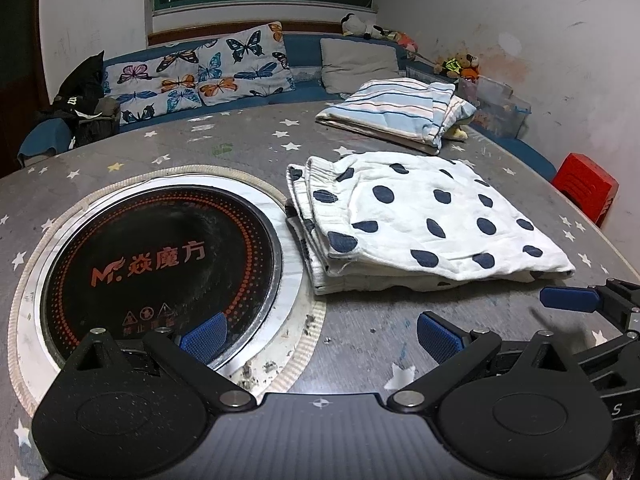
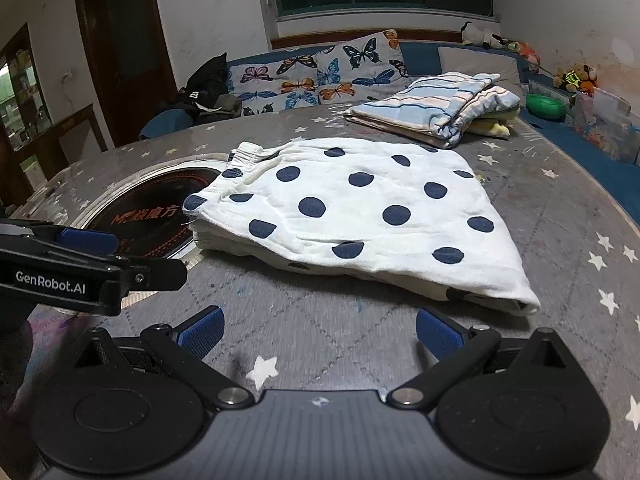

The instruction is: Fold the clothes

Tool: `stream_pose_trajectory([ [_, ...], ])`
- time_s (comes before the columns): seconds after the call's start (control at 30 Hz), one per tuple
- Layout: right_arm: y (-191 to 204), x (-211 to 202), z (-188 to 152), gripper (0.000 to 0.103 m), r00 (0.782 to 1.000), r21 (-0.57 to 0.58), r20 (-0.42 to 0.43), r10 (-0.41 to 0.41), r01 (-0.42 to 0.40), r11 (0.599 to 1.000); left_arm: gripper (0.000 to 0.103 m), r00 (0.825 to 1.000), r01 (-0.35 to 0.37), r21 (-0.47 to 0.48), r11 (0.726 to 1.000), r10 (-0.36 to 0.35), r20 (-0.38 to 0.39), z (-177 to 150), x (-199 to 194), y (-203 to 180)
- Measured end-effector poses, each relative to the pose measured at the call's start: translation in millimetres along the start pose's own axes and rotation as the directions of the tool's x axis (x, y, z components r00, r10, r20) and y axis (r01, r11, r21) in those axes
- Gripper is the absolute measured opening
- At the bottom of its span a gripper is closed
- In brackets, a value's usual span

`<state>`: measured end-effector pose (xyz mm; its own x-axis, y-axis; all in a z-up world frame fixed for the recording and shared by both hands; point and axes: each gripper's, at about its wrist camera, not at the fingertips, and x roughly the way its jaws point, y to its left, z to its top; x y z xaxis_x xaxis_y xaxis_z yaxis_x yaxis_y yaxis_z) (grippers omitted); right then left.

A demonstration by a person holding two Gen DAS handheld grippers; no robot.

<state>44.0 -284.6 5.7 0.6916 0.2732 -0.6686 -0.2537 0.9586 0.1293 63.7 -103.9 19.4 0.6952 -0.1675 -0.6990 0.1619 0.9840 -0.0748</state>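
A white garment with dark blue dots [image 1: 420, 216] [image 2: 360, 212] lies folded on the grey star-patterned table [image 1: 360, 332], its elastic waistband toward the cooktop. Behind it rests a folded striped blue and cream cloth [image 1: 400, 112] [image 2: 436, 104]. My left gripper [image 1: 320, 336] hangs open just in front of the dotted garment, with nothing between its blue pads. My right gripper [image 2: 320, 336] is open too, over bare table short of the garment's near edge. In the right wrist view the left gripper's side [image 2: 72, 264] shows at the left; in the left wrist view the right gripper's finger [image 1: 572, 300] pokes in at the right.
A round black induction cooktop [image 1: 160, 268] [image 2: 152, 216] is sunk into the table left of the garment. A blue sofa with butterfly cushions [image 1: 192, 72] and plush toys [image 2: 576, 76] runs behind the table. A red stool [image 1: 584, 184] stands past the right edge.
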Motion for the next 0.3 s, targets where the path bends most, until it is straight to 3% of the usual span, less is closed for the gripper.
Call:
stream_pose_trajectory([
  [0.3,0.0,10.6,9.3,0.103,1.0,-0.022,-0.012,0.01,-0.01,1.0,0.103,1.0,-0.009,-0.016,1.0,0.009,-0.016,7.0,9.7,9.2],
])
